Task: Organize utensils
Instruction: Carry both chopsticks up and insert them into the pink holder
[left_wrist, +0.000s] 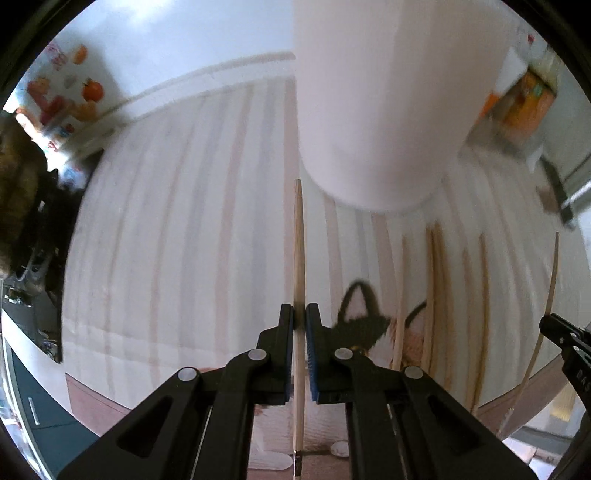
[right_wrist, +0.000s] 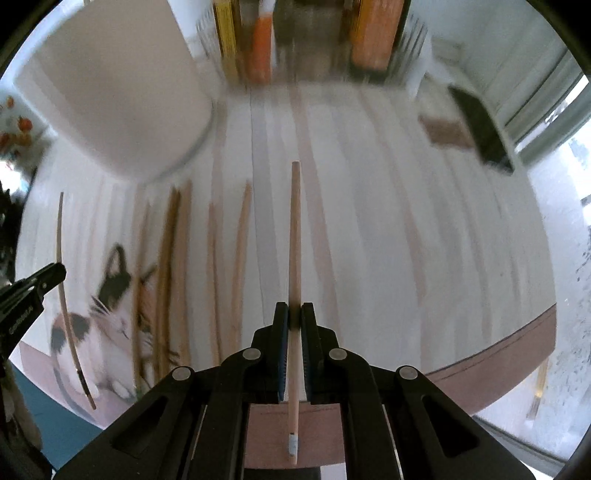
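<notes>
The left gripper (left_wrist: 299, 314) was clamped on a pale wooden chopstick (left_wrist: 299, 251), the stick running forward between the blue-padded jaws with its tip near the base of a tall white container (left_wrist: 373, 110). The right gripper (right_wrist: 294, 314) was likewise closed on a second wooden chopstick (right_wrist: 294, 236), which extended ahead over the striped tablecloth (right_wrist: 369, 221) and back past the jaws to a grey-banded end. Several more chopsticks (right_wrist: 170, 266) lay roughly parallel on the cloth to the left of the right gripper, partly over a printed cat figure (right_wrist: 110, 317); motion blur prevented an exact count. The white container stood on the cloth just beyond these loose sticks. A rack holding orange and yellow items (right_wrist: 369, 37) stood at the far edge, also blurred.
</notes>
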